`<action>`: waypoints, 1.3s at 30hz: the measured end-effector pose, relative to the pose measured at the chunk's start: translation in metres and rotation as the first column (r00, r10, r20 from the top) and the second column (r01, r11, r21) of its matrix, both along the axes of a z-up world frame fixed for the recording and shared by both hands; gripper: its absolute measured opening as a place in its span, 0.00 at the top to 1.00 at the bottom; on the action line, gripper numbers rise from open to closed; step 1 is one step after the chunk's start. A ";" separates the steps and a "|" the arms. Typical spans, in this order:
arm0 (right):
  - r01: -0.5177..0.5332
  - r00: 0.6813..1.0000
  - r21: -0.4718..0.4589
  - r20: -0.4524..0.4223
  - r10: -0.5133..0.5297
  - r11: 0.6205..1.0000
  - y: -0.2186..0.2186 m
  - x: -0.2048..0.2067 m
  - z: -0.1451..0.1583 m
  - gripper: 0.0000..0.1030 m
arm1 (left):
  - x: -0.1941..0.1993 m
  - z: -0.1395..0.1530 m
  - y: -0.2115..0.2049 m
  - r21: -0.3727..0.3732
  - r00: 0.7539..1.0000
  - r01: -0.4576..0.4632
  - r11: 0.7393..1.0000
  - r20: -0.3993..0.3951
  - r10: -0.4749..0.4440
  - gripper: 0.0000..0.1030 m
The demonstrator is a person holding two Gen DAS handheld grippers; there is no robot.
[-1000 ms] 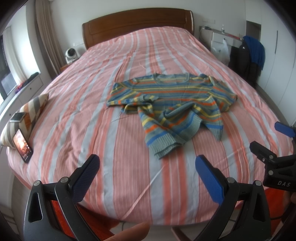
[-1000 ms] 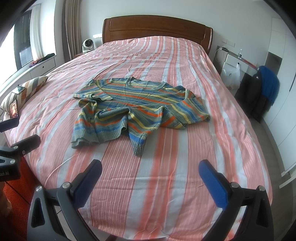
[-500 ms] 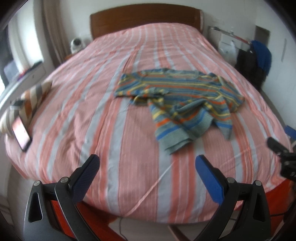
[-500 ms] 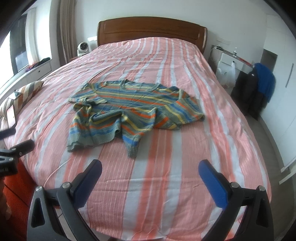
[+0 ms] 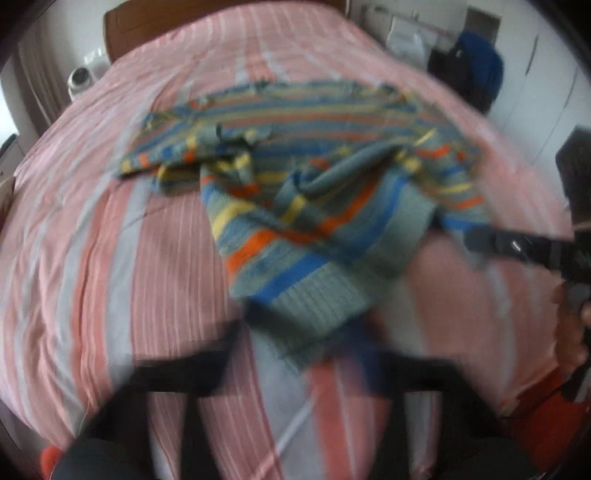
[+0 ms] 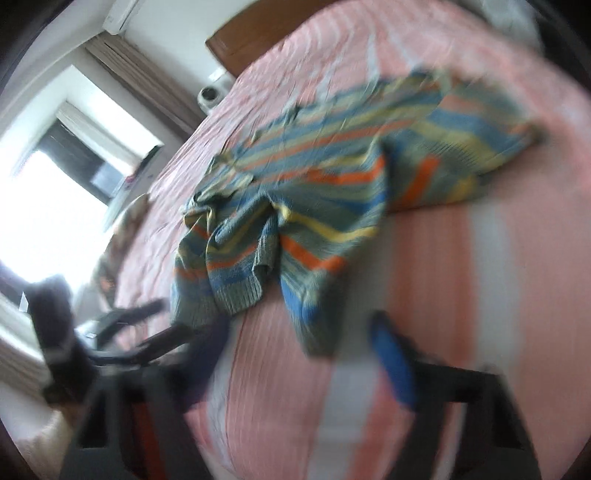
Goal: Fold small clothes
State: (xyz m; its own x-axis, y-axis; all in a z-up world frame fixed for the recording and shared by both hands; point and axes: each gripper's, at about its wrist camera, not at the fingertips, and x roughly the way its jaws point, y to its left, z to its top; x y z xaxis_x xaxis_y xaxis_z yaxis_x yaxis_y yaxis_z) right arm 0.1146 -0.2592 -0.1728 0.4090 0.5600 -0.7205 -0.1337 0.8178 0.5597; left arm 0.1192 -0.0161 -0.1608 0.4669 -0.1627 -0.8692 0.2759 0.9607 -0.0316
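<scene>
Lying crumpled on the pink-striped bed, the striped knitted sweater risks a misgrab: left gripper fingers pressed together at its hem; right gripper fingers closing, nothing visibly between.

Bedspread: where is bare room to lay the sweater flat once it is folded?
Bare bedspread runs wide on the sweater's left in the left wrist view, out to the bed's edge. Another clear strip lies between the sweater's collar and the headboard. The near edge is crowded: the rumpled hem, the left gripper and the right gripper all meet there.
</scene>
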 end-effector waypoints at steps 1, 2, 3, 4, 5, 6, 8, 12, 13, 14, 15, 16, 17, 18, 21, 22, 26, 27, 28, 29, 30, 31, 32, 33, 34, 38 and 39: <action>0.012 1.000 0.006 -0.006 -0.012 1.000 -0.002 0.005 -0.004 0.96 | 0.001 0.002 0.013 -0.060 0.999 -0.034 0.998 -0.024 0.032 0.97; 0.038 0.999 0.015 0.000 -0.038 0.999 -0.007 0.004 0.001 0.96 | -0.002 0.009 0.027 -0.131 0.998 -0.056 0.990 -0.035 0.051 0.97; 0.027 1.000 0.046 0.012 -0.028 0.999 -0.012 -0.002 0.011 0.96 | -0.009 0.019 0.043 -0.190 0.997 -0.071 0.979 -0.036 0.065 0.97; 0.010 1.000 0.061 0.024 -0.011 0.998 -0.016 -0.009 0.020 0.96 | -0.022 0.032 0.061 -0.232 0.997 -0.078 0.970 -0.032 0.073 0.98; -0.022 0.999 0.070 0.050 0.018 0.997 -0.024 -0.026 0.039 0.96 | -0.033 0.042 0.075 -0.262 0.997 -0.075 0.962 -0.034 0.068 0.98; -0.045 0.997 0.071 0.059 0.041 0.996 -0.030 -0.039 0.053 0.96 | -0.048 0.054 0.093 -0.298 0.997 -0.069 0.952 -0.042 0.059 0.98; -0.077 0.996 0.069 0.052 0.073 0.995 -0.043 -0.070 0.076 0.96 | -0.073 0.066 0.114 -0.315 0.998 -0.062 0.947 -0.046 0.050 0.98; -0.091 0.995 -0.003 -0.050 0.090 0.996 -0.057 -0.122 0.070 0.96 | -0.101 0.049 0.116 -0.280 0.993 -0.062 0.958 -0.114 0.031 0.97; -0.085 0.993 -0.039 -0.082 0.082 0.996 -0.056 -0.128 0.058 0.96 | -0.102 0.037 0.114 -0.240 0.990 -0.065 0.968 -0.139 0.032 0.96; -0.078 0.990 -0.078 -0.122 0.068 0.994 -0.057 -0.132 0.042 0.96 | -0.101 0.024 0.112 -0.197 0.986 -0.072 0.978 -0.165 0.039 0.96; -0.067 0.986 -0.125 -0.160 0.046 0.990 -0.059 -0.136 0.024 0.96 | -0.103 0.015 0.112 -0.167 0.981 -0.084 0.982 -0.188 0.052 0.94; -0.063 0.984 -0.165 -0.177 0.033 0.984 -0.058 -0.137 0.012 0.96 | -0.106 0.008 0.114 -0.151 0.976 -0.103 0.983 -0.206 0.070 0.93; -0.059 0.982 -0.190 -0.185 0.023 0.980 -0.058 -0.139 0.002 0.95 | -0.109 0.007 0.118 -0.154 0.974 -0.115 0.981 -0.214 0.081 0.89; -0.044 0.982 -0.190 -0.190 0.007 0.981 -0.060 -0.140 -0.005 0.93 | -0.111 0.009 0.122 -0.164 0.973 -0.125 0.979 -0.214 0.089 0.74; -0.004 0.983 -0.158 -0.184 -0.025 0.987 -0.067 -0.141 -0.003 0.80 | -0.124 0.029 0.135 -0.214 0.983 -0.155 0.964 -0.132 0.129 0.21; 0.002 0.985 -0.150 -0.170 -0.028 0.989 -0.070 -0.141 0.001 0.66 | -0.124 0.037 0.135 -0.227 0.986 -0.154 0.962 -0.097 0.134 0.18; -0.004 0.989 -0.106 -0.145 -0.011 0.994 -0.067 -0.136 0.006 0.46 | -0.111 0.035 0.095 -0.182 0.997 -0.071 0.981 -0.047 0.063 0.18; -0.012 0.988 -0.114 -0.154 -0.006 0.993 -0.065 -0.133 0.004 0.46 | -0.108 0.030 0.079 -0.138 0.999 -0.044 0.989 -0.033 0.040 0.18; -0.020 0.986 -0.122 -0.164 0.000 0.992 -0.061 -0.128 0.000 0.46 | -0.102 0.021 0.061 -0.067 1.000 -0.012 0.998 -0.013 0.011 0.19; -0.029 0.983 -0.137 -0.183 0.004 0.990 -0.056 -0.123 -0.008 0.46 | -0.097 0.014 0.055 -0.014 1.000 0.005 1.000 -0.012 -0.005 0.24; -0.031 0.981 -0.141 -0.192 0.004 0.990 -0.057 -0.126 -0.014 0.47 | -0.095 0.005 0.050 0.037 1.000 0.016 0.999 -0.023 -0.015 0.45; -0.035 0.980 -0.137 -0.201 0.007 0.990 -0.056 -0.124 -0.019 0.66 | -0.089 -0.009 0.048 0.084 0.998 0.008 0.996 -0.056 -0.003 0.91; -0.038 0.979 -0.139 -0.202 0.009 0.990 -0.057 -0.124 -0.020 0.95 | -0.083 -0.018 0.054 0.091 0.995 -0.026 0.995 -0.092 0.035 0.95; -0.038 0.979 -0.139 -0.203 0.009 0.989 -0.057 -0.126 -0.019 0.97 | -0.082 -0.014 0.069 0.003 0.991 -0.067 0.998 -0.118 0.067 0.97; -0.031 0.981 -0.125 -0.195 0.006 0.992 -0.062 -0.128 -0.013 0.97 | -0.082 -0.008 0.082 -0.055 0.986 -0.103 0.993 -0.139 0.095 0.97; -0.030 0.986 -0.148 -0.167 0.005 0.989 -0.082 -0.149 0.031 0.97 | -0.106 0.032 0.150 -0.238 0.966 -0.233 0.943 -0.168 0.197 0.98; -0.027 0.985 -0.156 -0.171 0.000 0.987 -0.086 -0.153 0.038 0.97 | -0.111 0.033 0.162 -0.272 0.958 -0.262 0.926 -0.190 0.215 0.98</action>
